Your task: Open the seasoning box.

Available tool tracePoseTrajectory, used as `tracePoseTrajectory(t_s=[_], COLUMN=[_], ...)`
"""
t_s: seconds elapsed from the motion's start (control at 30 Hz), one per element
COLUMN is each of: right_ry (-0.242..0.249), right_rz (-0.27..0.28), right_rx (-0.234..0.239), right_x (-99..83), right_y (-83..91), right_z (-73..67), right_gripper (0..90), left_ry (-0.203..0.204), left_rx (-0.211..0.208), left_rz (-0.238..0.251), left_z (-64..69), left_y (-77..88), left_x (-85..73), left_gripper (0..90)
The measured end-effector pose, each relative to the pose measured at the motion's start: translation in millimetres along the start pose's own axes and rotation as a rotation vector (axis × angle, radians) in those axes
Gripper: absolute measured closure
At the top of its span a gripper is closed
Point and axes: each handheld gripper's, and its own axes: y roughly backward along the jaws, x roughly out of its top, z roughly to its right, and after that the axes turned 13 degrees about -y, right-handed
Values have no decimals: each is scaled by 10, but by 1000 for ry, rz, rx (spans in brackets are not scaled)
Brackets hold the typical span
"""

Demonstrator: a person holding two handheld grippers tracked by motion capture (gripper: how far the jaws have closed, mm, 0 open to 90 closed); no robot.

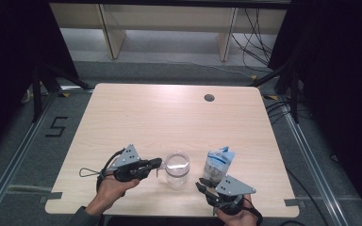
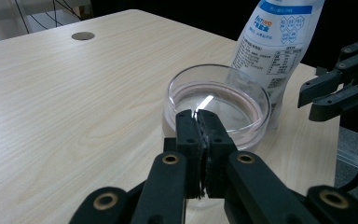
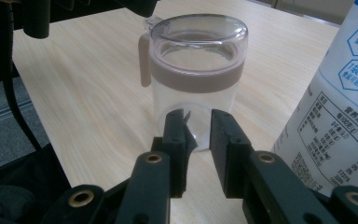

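Observation:
A clear jar (image 1: 176, 168) with a pale brown band and a side handle (image 3: 144, 60) stands near the table's front edge. My left gripper (image 1: 158, 163) points at it from the left. In the left gripper view its jaws (image 2: 199, 116) are pressed together at the jar's (image 2: 216, 100) near rim; whether they pinch the lid's tab I cannot tell. A white and blue pouch (image 1: 218, 160) stands upright just right of the jar. My right gripper (image 1: 201, 184) sits in front of the pouch (image 3: 335, 102), a narrow gap between its jaws (image 3: 198, 121) with nothing in it, aimed at the jar (image 3: 196, 70).
The wooden table (image 1: 169, 117) has a round cable hole (image 1: 209, 98) at the back right. Its front edge runs just below both hands. Dark floor, cables and shelving lie beyond the table's far edge.

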Motion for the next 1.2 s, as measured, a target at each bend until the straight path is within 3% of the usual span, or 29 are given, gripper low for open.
tracePoseTrajectory(t_s=[0.3, 0.33, 0.53, 0.6, 0.77, 0.83, 1.1, 1.13, 1.2], right_ry=[-3, 16, 0, 30, 38, 15, 34, 4, 16], right_rz=[-2, 2, -6, 0, -11, -20, -17, -31, -28], right_rx=[-12, -13, -26, -23, -17, -22, -24, -24, -26], right_x=[19, 25, 30, 39, 41, 37, 34, 26, 25], right_y=[-52, -62, -92, -110, -132, -134, -149, -146, -151], right_z=[-5, 2, -25, -9, -21, -33, -5, -18, -9], right_gripper=[767, 767, 762, 761, 759, 759, 752, 752, 752], left_ry=[1, 1, 1, 5, 4, 10, 27, 27, 24], left_rx=[2, 3, 4, 11, 12, 12, 11, 11, 11], left_rz=[1, 1, 6, 0, -3, 5, 11, 12, 7], left_z=[11, 14, 23, 25, 7, -5, -40, -41, -39], left_y=[4, 5, 8, 11, 1, -14, -18, -20, -20], left_x=[-2, -2, -8, -6, 0, 0, -18, -17, -11], left_gripper=[870, 870, 865, 864, 861, 861, 859, 858, 857])
